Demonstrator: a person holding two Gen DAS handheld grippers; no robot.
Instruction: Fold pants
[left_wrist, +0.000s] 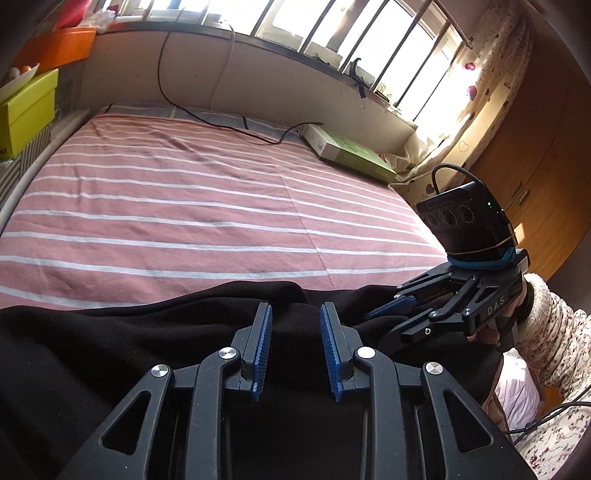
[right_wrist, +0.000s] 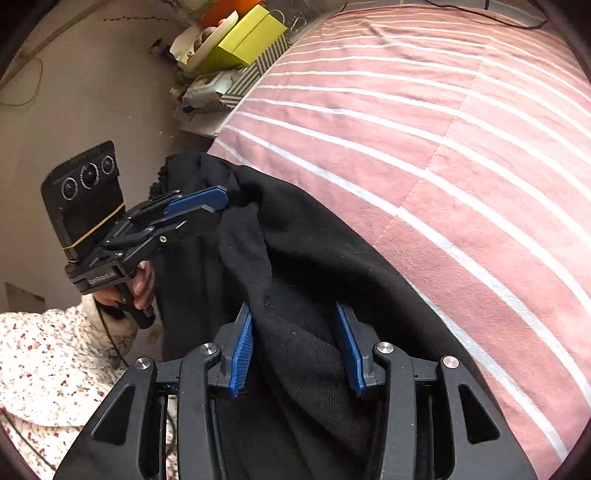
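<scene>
Left gripper (left_wrist: 295, 347): jaws parted, black cloth beneath and between the blue pads, no pinch evident; right gripper (right_wrist: 295, 347): jaws wide apart astride a raised ridge of cloth, not closed on it, though in the left wrist view its tips are sunk in the fabric and a grip there cannot be told; black pants (right_wrist: 295, 251): bunched and creased along the near edge of the bed (left_wrist: 184, 192), part hanging over the side. Progress, judged: barely begun, no neat fold visible, garment still to be spread, halved and squared; beyond, green box (left_wrist: 351, 151) and black cable (left_wrist: 221, 123) at the far edge
</scene>
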